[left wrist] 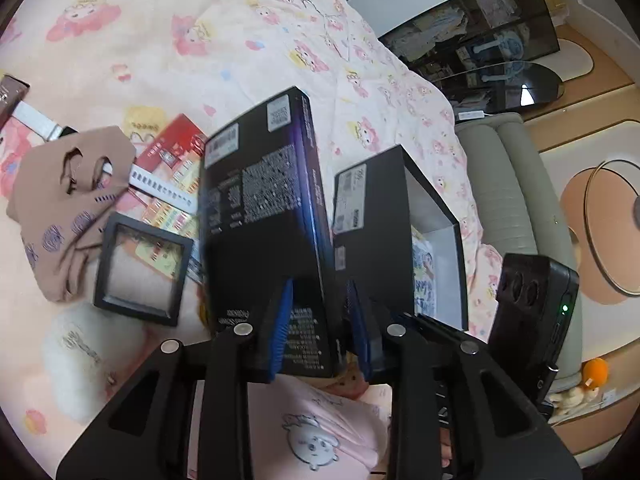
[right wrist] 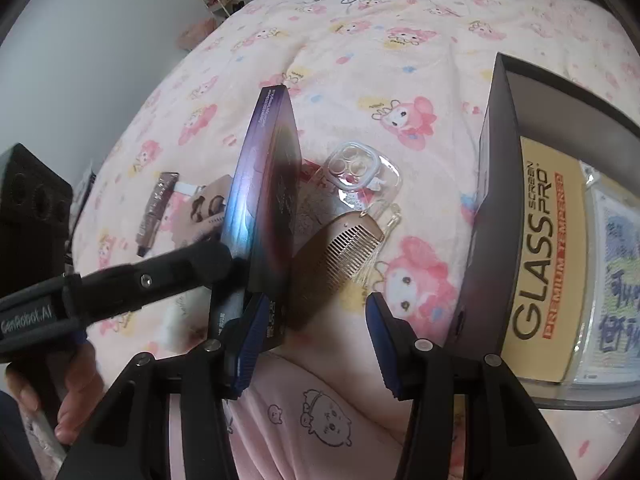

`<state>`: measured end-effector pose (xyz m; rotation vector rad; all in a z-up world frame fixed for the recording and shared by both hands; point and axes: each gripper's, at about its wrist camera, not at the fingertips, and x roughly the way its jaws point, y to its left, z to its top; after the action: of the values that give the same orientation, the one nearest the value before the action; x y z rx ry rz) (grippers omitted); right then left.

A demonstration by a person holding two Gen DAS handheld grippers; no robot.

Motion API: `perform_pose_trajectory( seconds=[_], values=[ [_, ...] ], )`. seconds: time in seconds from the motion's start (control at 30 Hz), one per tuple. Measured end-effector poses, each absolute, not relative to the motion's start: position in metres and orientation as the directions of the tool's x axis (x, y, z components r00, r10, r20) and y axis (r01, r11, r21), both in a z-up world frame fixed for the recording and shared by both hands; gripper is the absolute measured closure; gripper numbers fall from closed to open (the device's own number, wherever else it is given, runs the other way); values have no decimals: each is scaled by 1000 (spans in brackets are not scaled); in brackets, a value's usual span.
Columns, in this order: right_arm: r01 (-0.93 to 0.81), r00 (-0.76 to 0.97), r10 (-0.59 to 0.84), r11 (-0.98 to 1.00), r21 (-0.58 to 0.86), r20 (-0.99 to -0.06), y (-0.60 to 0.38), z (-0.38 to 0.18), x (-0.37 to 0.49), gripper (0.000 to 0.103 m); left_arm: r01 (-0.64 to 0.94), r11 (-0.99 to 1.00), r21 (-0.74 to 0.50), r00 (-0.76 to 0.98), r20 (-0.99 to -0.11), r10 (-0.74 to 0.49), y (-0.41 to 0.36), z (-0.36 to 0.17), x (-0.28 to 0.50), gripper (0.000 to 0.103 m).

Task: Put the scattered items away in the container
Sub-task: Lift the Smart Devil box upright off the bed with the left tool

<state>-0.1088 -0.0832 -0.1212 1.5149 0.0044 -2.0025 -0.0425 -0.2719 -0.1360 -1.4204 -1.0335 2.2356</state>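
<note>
Fingers (left wrist: 280, 320) of left gripper (left wrist: 320, 320) flank upright black box (left wrist: 260, 208).

On the bed (right wrist: 360, 60), a flat box (left wrist: 264, 208) stands on edge between the left gripper (left wrist: 320, 320) jaws, left of the open container (left wrist: 424, 216); a comb (right wrist: 344, 248) lies on a phone case (right wrist: 360, 176) behind.

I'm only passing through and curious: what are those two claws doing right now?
Left gripper: black box stands between its fingers; cannot tell whether it is clamped.
Right gripper: open, holding nothing.
</note>
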Motion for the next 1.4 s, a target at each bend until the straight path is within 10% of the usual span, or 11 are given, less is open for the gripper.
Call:
perform_pose_trajectory(
  seconds=[0.53, 1.03, 1.4],
  values=[
    [504, -160, -465, -797, 333, -871, -102, -123, -111, 57, 202, -678, -707, -473, -677, 565, -296, -158, -31, 68],
    [472, -119, -389, -832, 293, -913, -101, -155, -108, 57, 148, -756, -638, -135, -770, 623, -263, -227, -70, 61],
    [488, -160, -421, -820, 299, -893, -99, -143, -104, 57, 150, -667, -730, -297, -677, 674, -280, -199, -39, 77]
  ],
)
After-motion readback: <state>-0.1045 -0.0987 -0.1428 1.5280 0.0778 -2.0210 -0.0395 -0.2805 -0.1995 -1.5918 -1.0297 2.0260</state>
